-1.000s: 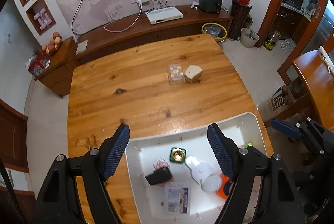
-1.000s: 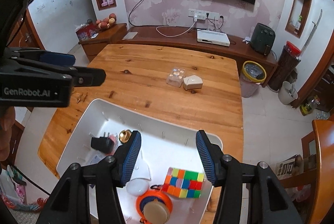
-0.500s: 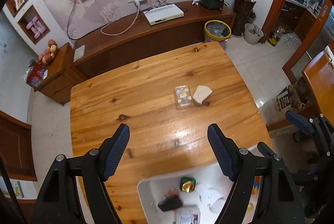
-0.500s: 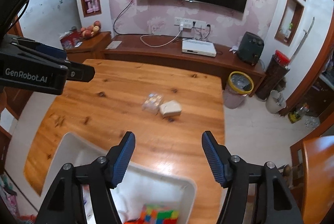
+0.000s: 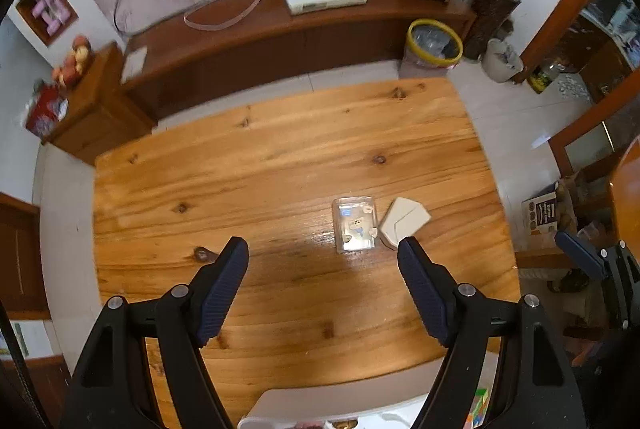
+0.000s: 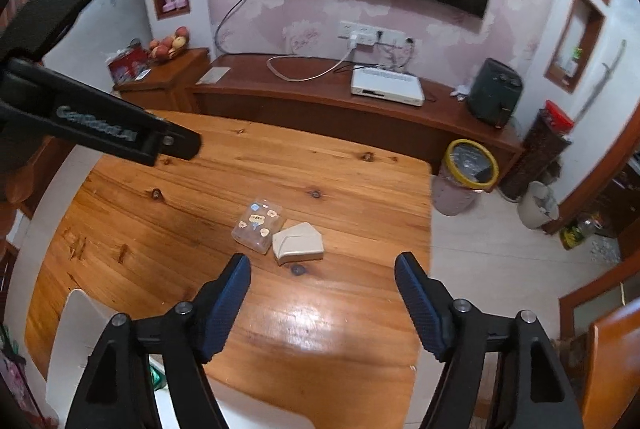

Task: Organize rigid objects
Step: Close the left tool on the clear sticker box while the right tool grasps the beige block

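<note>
A clear plastic box with stickers lies on the wooden table beside a beige faceted box. My left gripper is open and empty, above the table, short of both boxes. My right gripper is open and empty, just short of the beige box. The white bin sits at the near table edge under both grippers, its contents mostly hidden. The left gripper's body shows at the left of the right wrist view.
A low wooden TV cabinet with a white set-top box runs behind the table. A yellow-rimmed waste bin stands on the floor past the table's far right corner. A side cabinet with fruit stands at far left.
Both grippers have risen and moved forward from over the white bin toward the two boxes, which now look closer. The bin has dropped to the bottom edge of both views.
</note>
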`<state>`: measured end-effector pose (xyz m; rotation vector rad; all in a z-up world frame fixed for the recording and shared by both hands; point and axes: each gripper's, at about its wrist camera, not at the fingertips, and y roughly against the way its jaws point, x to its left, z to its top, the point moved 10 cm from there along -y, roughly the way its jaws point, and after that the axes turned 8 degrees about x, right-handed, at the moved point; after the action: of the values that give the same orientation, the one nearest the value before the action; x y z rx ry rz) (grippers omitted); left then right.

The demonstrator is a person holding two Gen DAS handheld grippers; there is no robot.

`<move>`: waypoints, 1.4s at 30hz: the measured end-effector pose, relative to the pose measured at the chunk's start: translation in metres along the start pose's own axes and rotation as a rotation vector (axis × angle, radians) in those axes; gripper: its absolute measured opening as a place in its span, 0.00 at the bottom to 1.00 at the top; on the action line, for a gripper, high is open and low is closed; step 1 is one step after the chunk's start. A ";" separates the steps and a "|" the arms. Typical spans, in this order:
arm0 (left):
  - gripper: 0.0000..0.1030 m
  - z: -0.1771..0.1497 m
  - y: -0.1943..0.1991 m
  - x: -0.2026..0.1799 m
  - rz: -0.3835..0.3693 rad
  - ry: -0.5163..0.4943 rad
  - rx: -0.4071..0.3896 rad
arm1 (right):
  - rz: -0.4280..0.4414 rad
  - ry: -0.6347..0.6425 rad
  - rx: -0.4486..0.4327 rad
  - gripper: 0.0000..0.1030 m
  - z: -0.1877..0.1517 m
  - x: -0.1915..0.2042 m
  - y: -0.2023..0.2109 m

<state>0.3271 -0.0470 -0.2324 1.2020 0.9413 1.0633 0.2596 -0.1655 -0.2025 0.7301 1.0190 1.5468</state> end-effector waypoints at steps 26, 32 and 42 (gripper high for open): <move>0.77 0.011 -0.141 -0.018 -0.028 0.172 0.229 | 0.109 0.139 0.143 0.73 -0.005 0.020 -0.125; 0.77 0.007 -0.149 -0.007 -0.002 0.194 0.231 | 0.124 0.141 0.158 0.73 -0.002 0.020 -0.135; 0.57 -0.002 -0.141 0.022 0.010 0.240 0.213 | 0.147 0.178 0.223 0.73 -0.001 0.028 -0.159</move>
<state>0.3485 -0.0308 -0.3730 1.2708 1.2608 1.1547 0.3238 -0.1320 -0.3473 0.8473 1.3104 1.6634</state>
